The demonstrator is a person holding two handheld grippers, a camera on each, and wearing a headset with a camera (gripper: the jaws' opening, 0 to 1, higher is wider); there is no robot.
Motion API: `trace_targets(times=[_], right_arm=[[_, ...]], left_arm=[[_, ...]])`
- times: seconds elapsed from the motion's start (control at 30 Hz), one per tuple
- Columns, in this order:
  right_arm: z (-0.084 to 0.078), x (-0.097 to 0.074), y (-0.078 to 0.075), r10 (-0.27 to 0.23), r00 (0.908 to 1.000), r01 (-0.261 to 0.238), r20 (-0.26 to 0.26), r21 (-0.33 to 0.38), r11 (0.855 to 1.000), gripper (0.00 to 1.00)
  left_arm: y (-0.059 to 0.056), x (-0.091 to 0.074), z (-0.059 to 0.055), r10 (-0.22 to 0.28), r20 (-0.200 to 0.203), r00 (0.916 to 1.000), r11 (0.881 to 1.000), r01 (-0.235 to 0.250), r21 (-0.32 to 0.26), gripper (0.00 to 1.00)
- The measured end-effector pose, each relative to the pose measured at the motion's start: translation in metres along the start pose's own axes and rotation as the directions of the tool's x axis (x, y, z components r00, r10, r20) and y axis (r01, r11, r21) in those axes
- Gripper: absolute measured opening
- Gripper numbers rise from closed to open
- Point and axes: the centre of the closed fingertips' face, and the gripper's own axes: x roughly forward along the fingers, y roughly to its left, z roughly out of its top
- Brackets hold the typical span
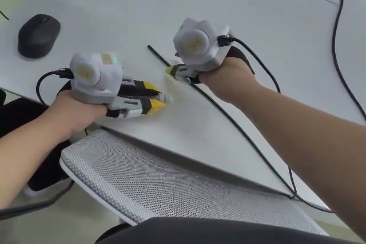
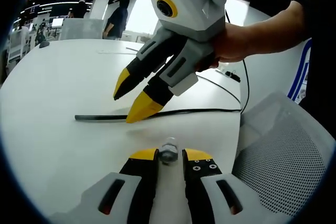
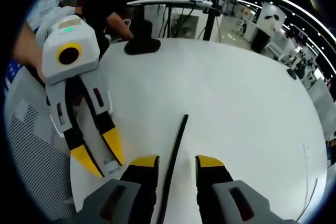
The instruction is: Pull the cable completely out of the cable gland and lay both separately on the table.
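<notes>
Checking grips: left gripper (image 2: 170, 156) was clamped on the cable gland (image 2: 169, 148), a small, hard, light piece, probably slippery and best pinched across its flats. Right gripper (image 3: 171, 162) stood released, jaws straddling the black cable (image 3: 179, 135), which lay free on the table (image 3: 241, 108), apart from the gland. Cable judged thin and limp; take hold near its end.
</notes>
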Motion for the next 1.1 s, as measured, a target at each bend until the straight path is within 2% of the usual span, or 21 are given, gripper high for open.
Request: trace_targets(times=[0.1,0.27,0.37,0.5,0.67,0.8,0.9,1.03,1.1], right_arm=[[0.000,-0.010,-0.004,-0.017,0.9998,0.017,0.010,0.010,1.000,0.28],[-0.001,-0.032,-0.011,-0.051,0.9974,0.047,0.051,0.080,0.996,0.36],[-0.003,-0.047,-0.013,-0.058,0.9953,0.050,0.078,0.105,0.993,0.41],[-0.005,-0.069,-0.015,-0.072,0.9907,0.055,0.115,0.144,0.988,0.51],[-0.010,-0.094,-0.012,-0.089,0.9842,0.059,0.153,0.186,0.981,0.59],[-0.012,-0.117,-0.008,-0.111,0.9724,0.058,0.205,0.248,0.967,0.62],[-0.015,-0.132,-0.005,-0.129,0.9660,0.065,0.224,0.272,0.960,0.64],[-0.026,-0.157,-0.002,-0.168,0.9540,0.084,0.249,0.315,0.946,0.66],[-0.031,-0.170,-0.001,-0.193,0.9442,0.091,0.267,0.351,0.932,0.68]], left_arm=[[-0.001,-0.002,0.002,0.008,0.002,1.0000,1.000,-0.008,-0.004,0.22],[0.000,-0.008,0.003,0.041,0.001,0.9992,0.999,-0.041,0.005,0.28],[-0.002,-0.017,0.012,0.048,0.023,0.9986,0.999,-0.047,-0.008,0.30],[-0.005,-0.024,0.014,0.056,0.015,0.9983,0.998,-0.056,0.001,0.32],[-0.013,-0.037,0.026,0.053,0.033,0.9981,0.998,-0.052,-0.019,0.33],[-0.021,-0.045,0.035,0.048,0.037,0.9981,0.999,-0.047,-0.025,0.37],[-0.029,-0.050,0.043,0.045,0.042,0.9981,0.999,-0.044,-0.019,0.40],[-0.037,-0.056,0.044,0.040,0.040,0.9984,0.999,-0.039,-0.028,0.44],[-0.043,-0.059,0.045,0.033,0.037,0.9988,0.999,-0.032,-0.029,0.46]])
